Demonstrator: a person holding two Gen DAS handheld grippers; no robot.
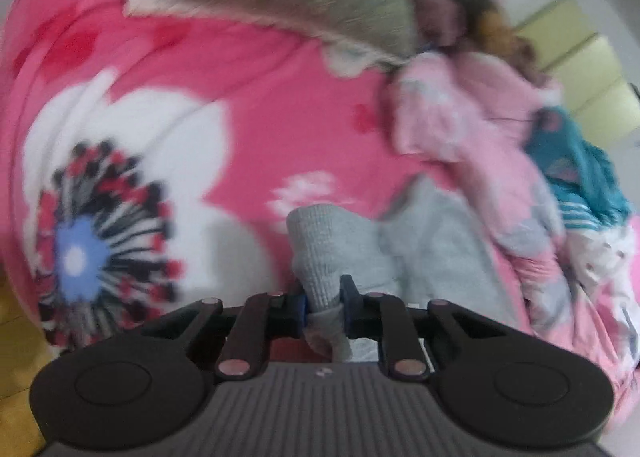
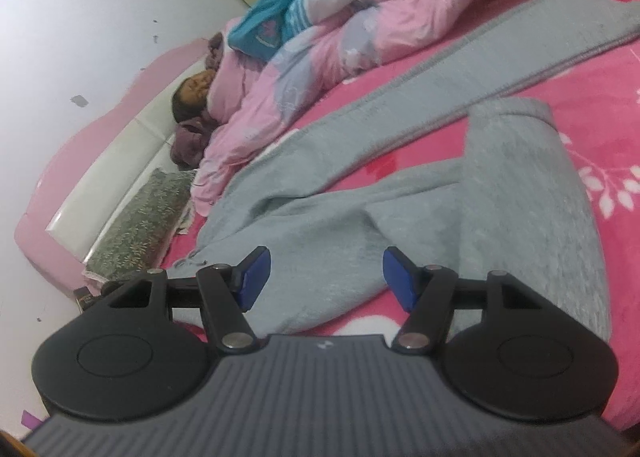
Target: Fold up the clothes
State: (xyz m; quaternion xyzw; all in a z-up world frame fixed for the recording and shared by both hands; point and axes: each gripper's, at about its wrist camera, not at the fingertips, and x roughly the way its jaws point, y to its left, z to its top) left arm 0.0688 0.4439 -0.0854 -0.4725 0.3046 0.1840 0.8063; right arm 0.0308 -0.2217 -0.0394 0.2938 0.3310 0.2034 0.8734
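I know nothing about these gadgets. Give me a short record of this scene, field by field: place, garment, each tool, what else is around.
place: bed with a pink floral sheet
garment: grey garment, spread out and rumpled
left tool: shut on a ribbed grey edge of the garment
right tool: open just above the grey cloth, nothing gripped
nearby: pink quilt, teal garment, green patterned pillow
person: lying under the quilt

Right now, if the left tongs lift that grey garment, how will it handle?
Probably floppy: the grey garment lies creased and folded over itself. Likely light; the left tongs pinch only its ribbed cuff. It will probably drag on the pink floral bedspread, not slide freely.
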